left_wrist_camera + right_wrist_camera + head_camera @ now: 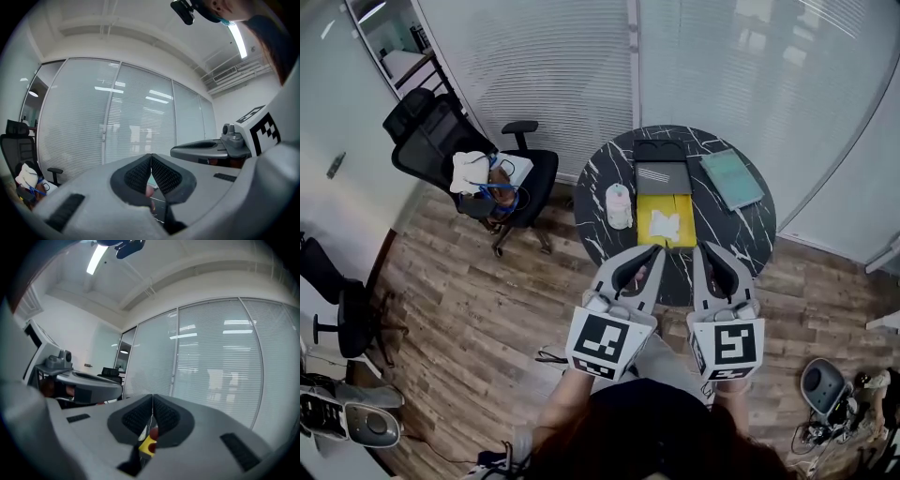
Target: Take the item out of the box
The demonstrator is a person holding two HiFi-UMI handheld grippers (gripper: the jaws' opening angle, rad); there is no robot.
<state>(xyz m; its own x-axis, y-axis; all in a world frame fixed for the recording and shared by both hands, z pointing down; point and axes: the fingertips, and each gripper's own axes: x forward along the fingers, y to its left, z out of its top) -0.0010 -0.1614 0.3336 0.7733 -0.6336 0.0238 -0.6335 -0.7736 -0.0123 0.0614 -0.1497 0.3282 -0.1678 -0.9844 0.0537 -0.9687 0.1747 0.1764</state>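
On the round black marble table point(741, 230) lies an open yellow box point(666, 220) with a white item point(666, 225) inside it; its grey lid point(663, 176) lies flat behind. My left gripper point(654, 251) and right gripper point(709, 249) hover side by side at the table's near edge, just short of the box. Both are shut with nothing held. In the left gripper view the jaws point(151, 176) meet tip to tip; in the right gripper view the jaws point(152, 420) also touch, with a bit of the yellow box point(148, 446) glimpsed below them.
A white bottle point(619, 205) stands left of the box. A teal notebook point(732, 178) lies at the table's right, a dark pouch point(658, 150) at the back. A black office chair point(469, 155) with clothes stands to the left; glass walls with blinds rise behind the table.
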